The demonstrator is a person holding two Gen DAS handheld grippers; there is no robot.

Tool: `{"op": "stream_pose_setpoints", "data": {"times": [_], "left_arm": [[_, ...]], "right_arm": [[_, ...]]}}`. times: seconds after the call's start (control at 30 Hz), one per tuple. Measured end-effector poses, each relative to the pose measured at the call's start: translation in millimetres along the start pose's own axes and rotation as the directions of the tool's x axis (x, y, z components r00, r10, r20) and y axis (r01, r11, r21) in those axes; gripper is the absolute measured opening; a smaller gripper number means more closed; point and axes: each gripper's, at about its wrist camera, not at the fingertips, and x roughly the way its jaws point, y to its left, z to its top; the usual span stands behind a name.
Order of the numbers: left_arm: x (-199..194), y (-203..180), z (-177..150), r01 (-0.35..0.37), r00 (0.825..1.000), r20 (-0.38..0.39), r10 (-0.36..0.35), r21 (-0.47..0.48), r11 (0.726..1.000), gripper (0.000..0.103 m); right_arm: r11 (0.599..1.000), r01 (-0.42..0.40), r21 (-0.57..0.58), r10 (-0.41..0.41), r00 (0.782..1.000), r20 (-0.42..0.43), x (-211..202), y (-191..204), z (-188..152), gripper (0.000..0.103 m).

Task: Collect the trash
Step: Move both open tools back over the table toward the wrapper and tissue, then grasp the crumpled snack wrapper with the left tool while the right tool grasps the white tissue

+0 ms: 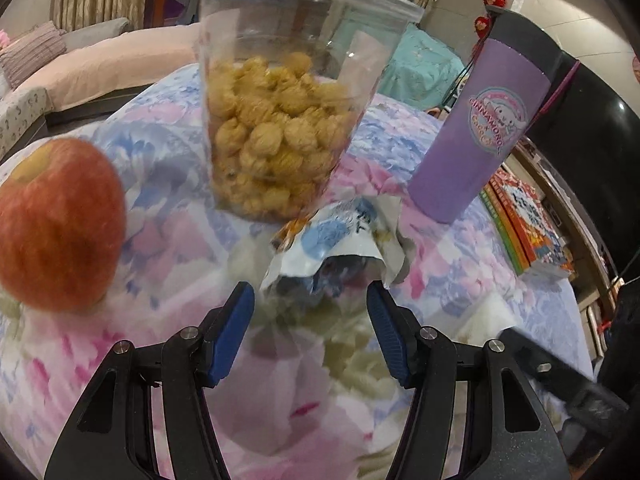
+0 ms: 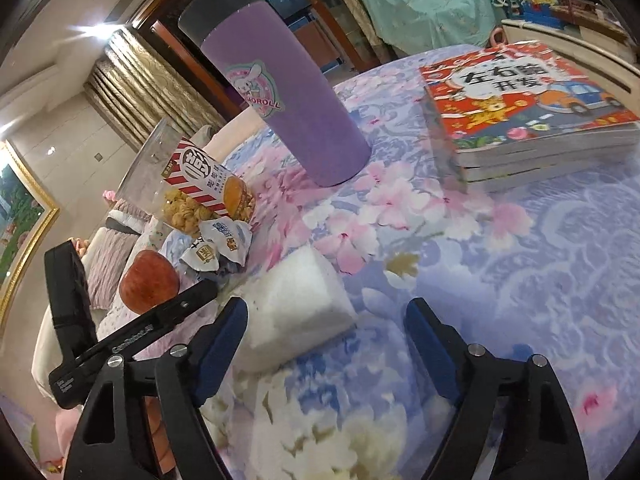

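Both wrist views low, sharing purple tumbler [image 1: 476, 128].

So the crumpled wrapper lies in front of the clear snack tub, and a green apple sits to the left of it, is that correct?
Not quite: the apple is red with some yellow, not green, as the left wrist view shows. The crumpled wrapper does lie in front of the clear snack tub, with the apple to the left.

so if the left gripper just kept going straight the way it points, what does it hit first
Most likely the crumpled snack wrapper, lying just ahead of the left gripper, whose jaws stand apart with nothing between them. The clear snack tub stands right behind it. Depth is hard to judge in this fisheye view.
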Motion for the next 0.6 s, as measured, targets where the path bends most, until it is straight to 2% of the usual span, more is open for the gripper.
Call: {"op": "stream_pose_setpoints", "data": {"times": [0.03,0.07,0.1,0.27,0.6], "left_arm": [[1,-1,1,0.008,1.0,-0.001,-0.008,0.006,1.0,0.038],[5,-2,2,0.022,1.0,-0.019,-0.021,0.01,1.0,0.019],[8,-3,2,0.028,0.999,-0.038,-0.028,0.011,1.0,0.012],[-5,-7,-4,0.04,0.999,-0.014,-0.039,0.029,0.999,0.01],[-53,-32,-60,0.14,0.988,-0.06,-0.14,0.006,0.99,0.01]], "right_arm": [[1.0,0.001,-0.007,-0.001,1.0,-0.007,2,1,0,0.067],[1.0,0.001,-0.008,-0.001,1.0,-0.017,5,1,0,0.051],[1.0,-0.02,-0.005,0.02,0.999,-0.027,7,0,-1,0.047],[1.0,-0.019,-0.019,0.019,1.0,-0.006,-3,2,-6,0.034],[0.997,-0.046,0.06,0.043,0.998,0.044,-69,-23,-39,0.027]]}}
